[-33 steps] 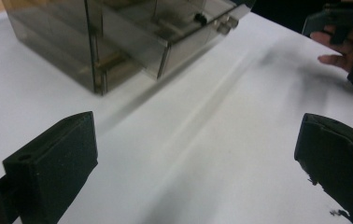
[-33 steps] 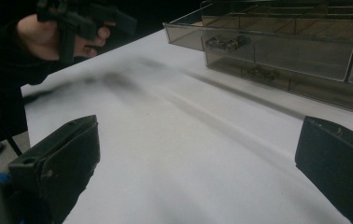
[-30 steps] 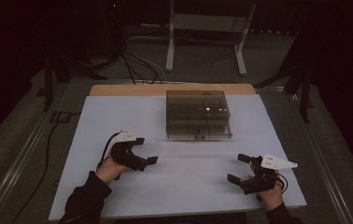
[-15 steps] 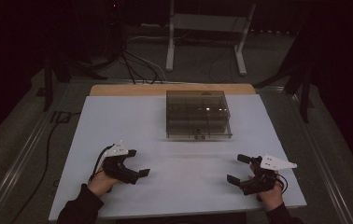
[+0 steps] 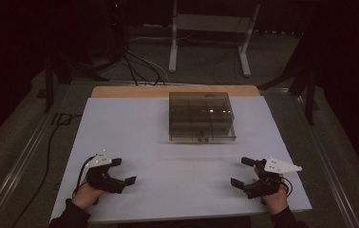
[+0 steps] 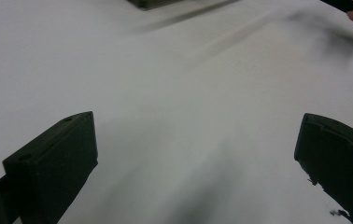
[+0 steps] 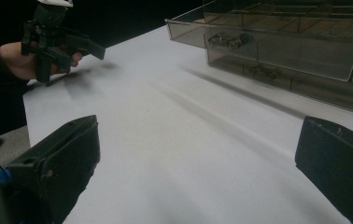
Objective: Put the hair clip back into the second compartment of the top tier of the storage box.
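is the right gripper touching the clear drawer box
Apart. The high view shows the right gripper near the table's front edge, with bare white tabletop between it and the drawer box.

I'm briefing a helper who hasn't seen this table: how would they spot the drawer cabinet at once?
Start at the white table. Toward its far edge, a little right of centre, stands the clear smoky plastic drawer cabinet, well beyond both grippers. It is the one boxy, see-through thing on the sheet, with small dark parts in its drawers.

Left gripper (image 5: 124, 171) and right gripper (image 5: 242, 172) gape wide, facing each other.
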A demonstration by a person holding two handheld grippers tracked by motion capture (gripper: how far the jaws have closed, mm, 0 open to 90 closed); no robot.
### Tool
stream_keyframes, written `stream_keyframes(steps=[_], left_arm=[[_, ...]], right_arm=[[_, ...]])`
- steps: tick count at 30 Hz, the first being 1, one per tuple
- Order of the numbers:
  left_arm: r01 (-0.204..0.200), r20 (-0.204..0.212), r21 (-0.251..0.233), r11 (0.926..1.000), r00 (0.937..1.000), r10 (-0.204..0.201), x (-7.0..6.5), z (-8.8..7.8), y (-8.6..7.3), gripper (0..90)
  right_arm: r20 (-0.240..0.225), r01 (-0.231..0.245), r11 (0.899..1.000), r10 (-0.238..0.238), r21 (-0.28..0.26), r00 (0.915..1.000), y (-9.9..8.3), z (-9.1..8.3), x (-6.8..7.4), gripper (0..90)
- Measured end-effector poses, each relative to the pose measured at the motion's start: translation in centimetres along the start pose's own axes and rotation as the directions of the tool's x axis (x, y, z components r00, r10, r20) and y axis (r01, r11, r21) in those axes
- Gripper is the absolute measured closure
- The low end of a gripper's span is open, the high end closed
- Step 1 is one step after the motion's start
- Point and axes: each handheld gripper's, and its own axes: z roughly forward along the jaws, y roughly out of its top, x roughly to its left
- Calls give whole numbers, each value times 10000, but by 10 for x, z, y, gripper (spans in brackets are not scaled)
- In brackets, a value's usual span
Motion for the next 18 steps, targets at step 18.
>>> stream_keyframes(steps=[18], left_arm=[[524, -503, -416, 9978, 9972, -545, 0, -34, -28, 6]], right_arm=[[-38, 10, 10000, -10, 14, 10000, 0, 0, 0, 0]])
